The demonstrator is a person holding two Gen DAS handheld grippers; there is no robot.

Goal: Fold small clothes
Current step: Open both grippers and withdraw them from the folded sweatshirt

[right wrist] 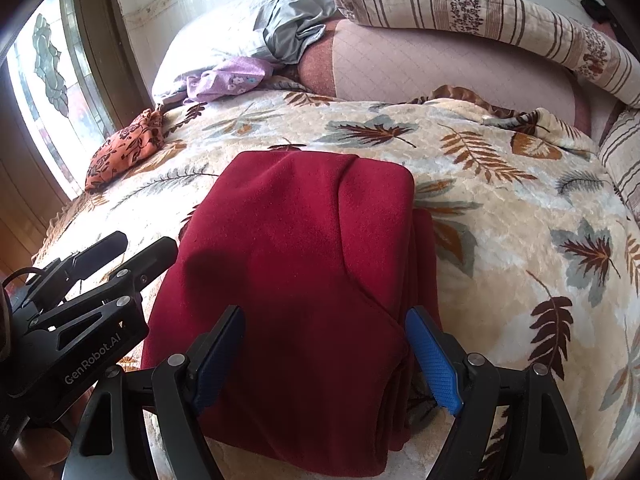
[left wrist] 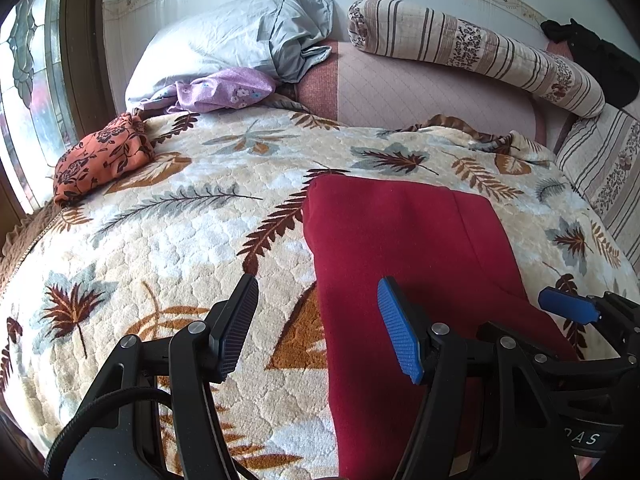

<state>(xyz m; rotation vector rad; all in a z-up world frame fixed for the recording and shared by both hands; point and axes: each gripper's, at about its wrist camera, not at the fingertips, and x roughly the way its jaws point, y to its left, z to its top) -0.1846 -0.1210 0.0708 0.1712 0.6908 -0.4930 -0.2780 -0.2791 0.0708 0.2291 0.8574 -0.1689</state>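
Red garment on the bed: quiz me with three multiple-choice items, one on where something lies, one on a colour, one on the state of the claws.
1. Where does the orange floral cloth lie relative to the red garment?
A. on top of it
B. apart, toward the window
C. tucked under it

2. What colour is the crumpled floral cloth by the pale pillow?
A. purple
B. green
C. black

3. How do both claws stand?
A. both shut on the garment
B. one shut, one open
C. both open, holding nothing

Answers:
1 B: the orange floral cloth sits by the window, apart from the red garment folded on the leaf-print blanket.
2 A: the purple cloth rests against the pillow.
3 C: the left claw and the right claw both show spread pads and an open gap between them.
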